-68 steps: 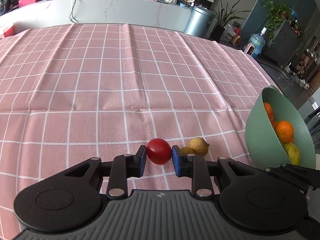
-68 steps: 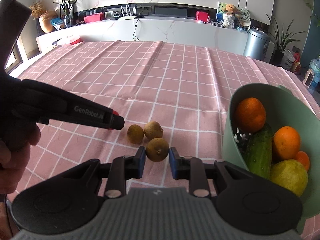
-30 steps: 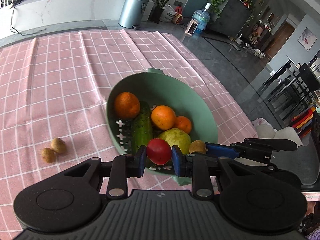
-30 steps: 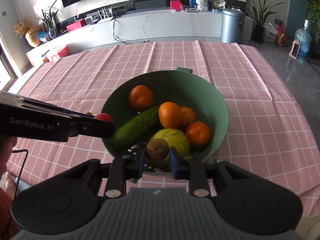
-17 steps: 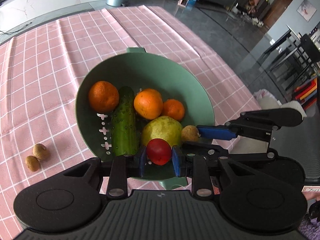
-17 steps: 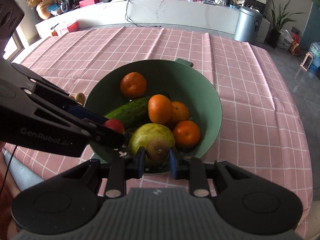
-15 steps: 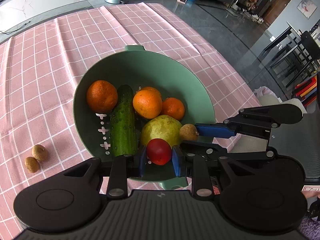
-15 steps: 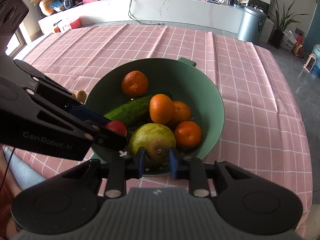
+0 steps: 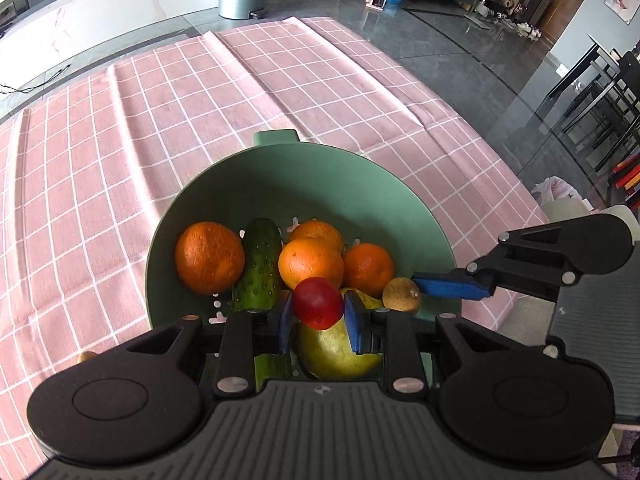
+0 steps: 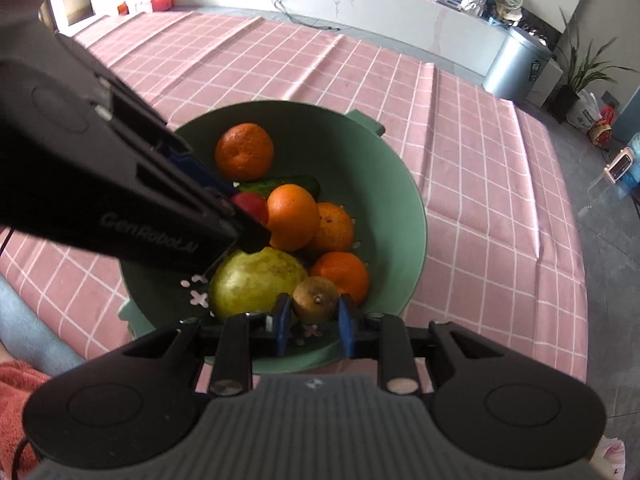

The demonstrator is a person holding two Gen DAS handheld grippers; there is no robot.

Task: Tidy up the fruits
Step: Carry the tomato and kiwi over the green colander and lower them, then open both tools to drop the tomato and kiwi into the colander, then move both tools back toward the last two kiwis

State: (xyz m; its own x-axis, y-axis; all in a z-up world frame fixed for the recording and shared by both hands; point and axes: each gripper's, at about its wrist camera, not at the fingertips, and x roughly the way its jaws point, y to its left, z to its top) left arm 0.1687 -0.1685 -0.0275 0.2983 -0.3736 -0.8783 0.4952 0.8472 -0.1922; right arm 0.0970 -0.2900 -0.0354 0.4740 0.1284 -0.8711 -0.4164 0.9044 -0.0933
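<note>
My left gripper (image 9: pixel 318 314) is shut on a small red fruit (image 9: pixel 318 303), held over the green bowl (image 9: pixel 320 176) just above a yellow-green pear (image 9: pixel 336 346). My right gripper (image 10: pixel 314 318) is shut on a small brown fruit (image 10: pixel 315 299), over the bowl's near side beside the pear (image 10: pixel 256 280). Inside the green bowl (image 10: pixel 380 168) lie several oranges (image 9: pixel 209 257) and a cucumber (image 9: pixel 259 264). In the right wrist view the left gripper (image 10: pixel 256 224) reaches in from the left with the red fruit (image 10: pixel 250 205).
The bowl stands on a pink checked tablecloth (image 9: pixel 120 140) near the table's right edge, with grey floor (image 9: pixel 460 60) beyond. One small brown fruit (image 9: pixel 86 357) lies on the cloth left of the bowl. A red sleeve (image 10: pixel 16 392) shows at lower left.
Both grippers have moved in over the bowl and lower toward the fruit, each keeping hold of its own fruit. The bowl now fills more of both views.
</note>
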